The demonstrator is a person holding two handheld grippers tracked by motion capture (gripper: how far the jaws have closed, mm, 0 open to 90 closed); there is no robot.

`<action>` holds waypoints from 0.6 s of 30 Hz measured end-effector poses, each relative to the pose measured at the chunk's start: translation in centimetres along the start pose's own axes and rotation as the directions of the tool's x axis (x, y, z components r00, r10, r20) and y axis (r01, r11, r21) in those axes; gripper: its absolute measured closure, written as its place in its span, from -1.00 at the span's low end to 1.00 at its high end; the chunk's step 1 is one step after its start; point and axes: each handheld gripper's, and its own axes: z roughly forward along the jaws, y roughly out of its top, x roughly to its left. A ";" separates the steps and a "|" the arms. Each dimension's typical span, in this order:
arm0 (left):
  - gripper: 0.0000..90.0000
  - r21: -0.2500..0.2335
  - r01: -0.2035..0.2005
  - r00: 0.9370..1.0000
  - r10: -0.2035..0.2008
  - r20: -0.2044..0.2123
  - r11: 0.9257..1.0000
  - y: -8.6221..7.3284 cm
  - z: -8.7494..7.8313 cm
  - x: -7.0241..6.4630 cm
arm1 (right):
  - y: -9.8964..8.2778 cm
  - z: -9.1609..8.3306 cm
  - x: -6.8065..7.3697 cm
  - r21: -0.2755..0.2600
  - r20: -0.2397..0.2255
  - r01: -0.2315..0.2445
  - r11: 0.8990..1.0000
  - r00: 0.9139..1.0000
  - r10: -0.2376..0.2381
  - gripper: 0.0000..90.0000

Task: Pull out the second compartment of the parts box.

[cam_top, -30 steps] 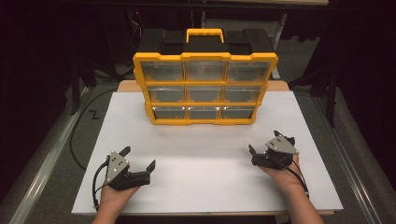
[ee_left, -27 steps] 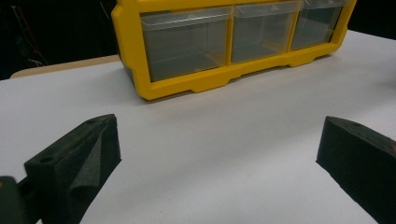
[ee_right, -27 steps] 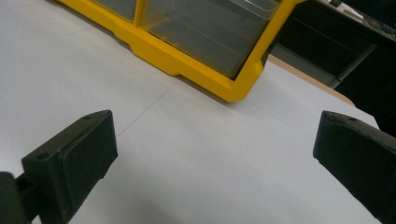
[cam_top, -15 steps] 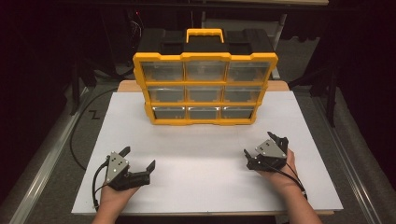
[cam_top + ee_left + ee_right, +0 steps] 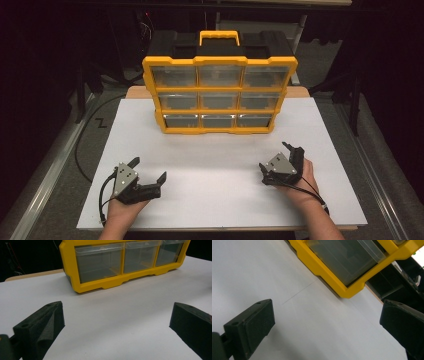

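A yellow and black drawer organizer with clear drawers stands upright at the back middle of the white table. My left gripper rests low at the front left, open, with nothing between its jaws. My right gripper hovers at the front right, tilted, open and empty too. The left gripper view faces the organizer's bottom row of drawers across bare table. In the right gripper view the organizer's bottom right corner appears tilted, well ahead of the spread jaws.
A black cable runs along the floor left of the table. A metal rail borders the left side, another the right. Dark stands and furniture sit behind the organizer. White tabletop lies between the grippers and the organizer.
My right gripper has drifted slightly left and toward the front while rolling over. The left gripper has stayed in place.
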 end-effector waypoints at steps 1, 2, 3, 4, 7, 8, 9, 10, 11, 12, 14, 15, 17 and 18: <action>-0.99 0.000 0.001 1.000 -0.001 0.000 1.000 0.0 0.0 0.0 | 0.1 -0.1 0.2 0.006 0.008 0.037 0.999 0.999 -0.037 -0.98; -0.99 0.000 0.000 1.000 0.000 0.000 1.000 0.0 0.0 0.0 | 0.1 -0.1 0.3 0.007 0.008 0.047 0.999 0.999 -0.047 -0.98; -0.99 0.000 0.001 1.000 -0.001 0.000 1.000 0.0 0.0 0.0 | 0.2 -0.1 0.4 0.010 0.011 0.065 0.998 0.998 -0.065 -0.98; -0.99 0.000 0.002 1.000 -0.002 0.001 1.000 0.0 0.0 0.0 | 0.3 -0.2 0.5 0.013 0.014 0.080 0.997 0.997 -0.080 -0.98; -0.99 0.000 0.002 1.000 -0.002 0.002 1.000 0.0 0.0 0.0 | 0.5 -0.3 0.7 0.016 0.020 0.124 0.992 0.992 -0.125 -0.98; -0.99 0.000 0.002 1.000 -0.002 0.002 1.000 0.0 0.0 0.0 | 0.5 -0.3 0.8 0.014 0.023 0.135 0.991 0.991 -0.135 -0.98; -0.99 0.000 0.001 1.000 -0.001 0.001 1.000 0.0 0.0 0.0 | 0.6 -0.3 0.9 0.017 0.023 0.148 0.989 0.989 -0.149 -0.98; -0.99 -0.001 0.002 1.000 -0.002 0.001 1.000 0.0 0.0 0.0 | 0.6 -0.3 1.0 0.022 0.028 0.167 0.986 0.985 -0.168 -0.98; -0.99 -0.004 0.005 1.000 -0.005 0.001 1.000 0.0 0.0 0.0 | 0.7 -0.3 1.1 0.023 0.029 0.174 0.984 0.984 -0.175 -0.98; -0.99 -0.004 0.005 1.000 -0.005 0.001 1.000 0.0 0.0 0.0 | 0.7 -0.3 1.1 0.023 0.029 0.174 0.984 0.984 -0.175 -0.98; -0.99 -0.005 0.004 1.000 -0.004 0.002 1.000 0.0 0.0 0.0 | 0.8 -0.4 1.3 0.028 0.036 0.222 0.975 0.974 -0.223 -0.98; -0.99 -0.006 0.005 1.000 -0.005 0.002 1.000 0.0 0.0 0.0 | 0.9 -0.5 1.5 0.025 0.039 0.233 0.972 0.971 -0.234 -0.98; -0.99 -0.006 0.006 1.000 -0.006 0.002 1.000 0.0 -0.1 0.0 | 1.0 -0.6 1.7 0.028 0.046 0.253 0.967 0.966 -0.254 -0.98; -0.99 -0.006 0.006 1.000 -0.006 0.002 1.000 0.0 -0.1 0.0 | 1.1 -0.6 1.8 0.030 0.049 0.260 0.965 0.964 -0.262 -0.98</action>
